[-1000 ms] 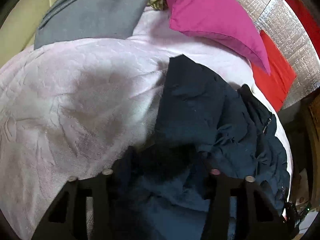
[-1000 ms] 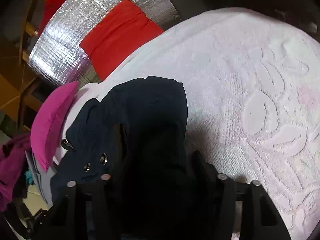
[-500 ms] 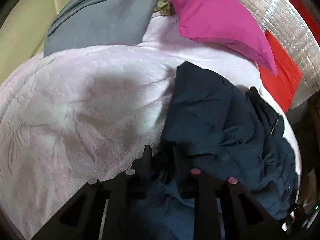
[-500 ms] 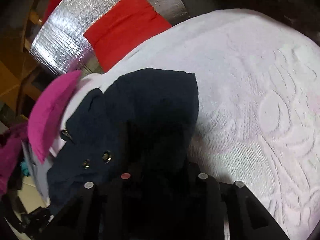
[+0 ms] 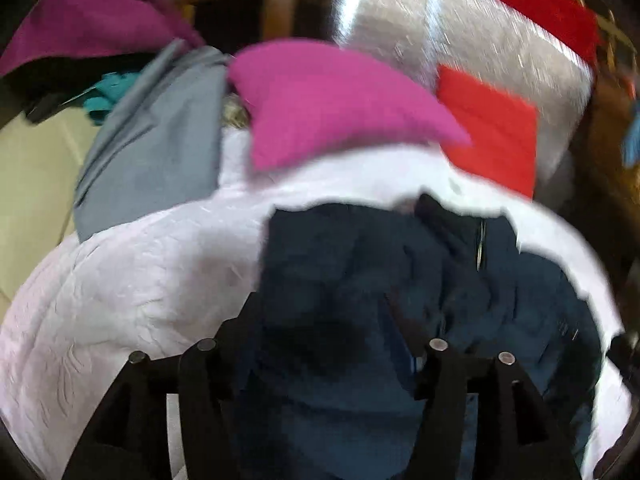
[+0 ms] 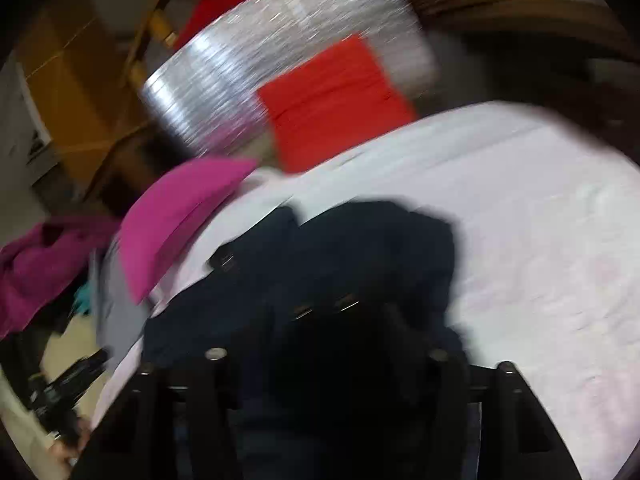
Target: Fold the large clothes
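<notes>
Left gripper [image 5: 320, 320]: its jaws are opening; dark cloth lies between and over the fingers, but no pinch can be confirmed through the blur.
Grey garment [image 5: 152, 152]: laid at the far left of the bed, overlapping the cover edge; judged to be set aside, awaiting its own fold.
Pink cushion [image 5: 328, 104]: placed at the head of the bed, beyond the work area, so the middle is left free for folding.
Bed cover [image 5: 120, 288]: pale, embossed, spread flat; used as the folding surface.
Dark garment [image 5: 360, 264]: the task's thing; bunched in the middle of the bed cover, just ahead of both grippers, not yet flat. A zip is seen near its far edge.
Red cloth [image 5: 492, 132]: resting against a silver foil panel [image 5: 400, 24] beyond the bed.
Right gripper [image 6: 328, 328]: its jaws are opening; dark cloth fills the gap between the fingers, but whether the pads press on it cannot be told. Metal snaps are seen just ahead.
Step judged: cloth being released or regripped for spreading.
Writing: none legible; no brand or label can be read.
</notes>
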A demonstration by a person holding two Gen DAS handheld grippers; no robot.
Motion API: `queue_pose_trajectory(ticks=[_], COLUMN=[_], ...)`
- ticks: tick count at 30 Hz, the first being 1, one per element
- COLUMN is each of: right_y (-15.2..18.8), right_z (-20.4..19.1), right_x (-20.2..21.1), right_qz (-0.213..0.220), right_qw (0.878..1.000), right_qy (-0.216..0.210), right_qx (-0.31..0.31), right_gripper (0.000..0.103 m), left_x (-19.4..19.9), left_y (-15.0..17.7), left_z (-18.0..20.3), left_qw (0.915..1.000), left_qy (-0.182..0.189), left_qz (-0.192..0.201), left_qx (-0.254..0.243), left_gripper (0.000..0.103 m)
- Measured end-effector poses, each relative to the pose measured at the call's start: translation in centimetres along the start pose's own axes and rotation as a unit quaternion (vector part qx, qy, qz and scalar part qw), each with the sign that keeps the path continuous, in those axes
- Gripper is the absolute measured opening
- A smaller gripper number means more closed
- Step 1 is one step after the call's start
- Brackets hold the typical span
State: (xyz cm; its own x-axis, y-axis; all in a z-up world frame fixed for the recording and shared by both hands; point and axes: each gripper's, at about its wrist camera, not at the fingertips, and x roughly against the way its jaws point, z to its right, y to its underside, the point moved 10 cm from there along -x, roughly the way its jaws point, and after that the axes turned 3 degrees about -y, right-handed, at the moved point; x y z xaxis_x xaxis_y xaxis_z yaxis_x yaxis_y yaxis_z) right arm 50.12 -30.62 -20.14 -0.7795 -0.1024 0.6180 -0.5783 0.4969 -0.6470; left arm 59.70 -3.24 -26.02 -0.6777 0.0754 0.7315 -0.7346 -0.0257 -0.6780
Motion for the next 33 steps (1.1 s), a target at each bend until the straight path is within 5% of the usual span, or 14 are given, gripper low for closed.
queue_pose_trajectory(ticks=[4,7,9,18,23,26,33], right_y=[3.0,6.2,6.3,1.2,0.9,2.7,2.7], right_z=[-2.7,-1.9,-1.7,-7.0,-8.9,-7.5,-7.9], right_x=[-3.9,-7.6,-8.1,-7.1,-12.7,-17.0,-14.9], right_qz=[-0.059,-0.135,-0.139,-0.106,-0.141,-0.174,-0.164], right_qw=[0.998,0.99,0.99,0.993,0.988,0.984,0.986], right_qy=[-0.036,-0.035,-0.026,-0.057,-0.047,-0.005,-0.024], right_qx=[0.004,-0.026,-0.022,0.023,0.027,0.032,0.025], right_gripper=[0.05,0.049,0.045,0.046,0.046,0.047,0.045], left_x=[-3.5,-5.3,-5.4,-2.0,-3.7,-4.6,-3.9], left_y=[2.6,4.3,4.3,1.6,2.6,3.5,3.3], left_z=[-1.0,-2.5,-3.2,-2.6,-2.9,-2.8,-3.2], left_qw=[0.9961,0.9916,0.9902,0.9966,0.9933,0.9912,0.9918], left_qy=[-0.043,-0.056,-0.042,-0.004,-0.043,-0.045,-0.045], left_qz=[-0.076,-0.116,-0.129,-0.065,-0.103,-0.123,-0.119], left_qx=[-0.013,0.008,0.034,0.052,0.029,0.021,0.019], left_gripper=[0.062,0.083,0.083,0.082,0.082,0.082,0.082])
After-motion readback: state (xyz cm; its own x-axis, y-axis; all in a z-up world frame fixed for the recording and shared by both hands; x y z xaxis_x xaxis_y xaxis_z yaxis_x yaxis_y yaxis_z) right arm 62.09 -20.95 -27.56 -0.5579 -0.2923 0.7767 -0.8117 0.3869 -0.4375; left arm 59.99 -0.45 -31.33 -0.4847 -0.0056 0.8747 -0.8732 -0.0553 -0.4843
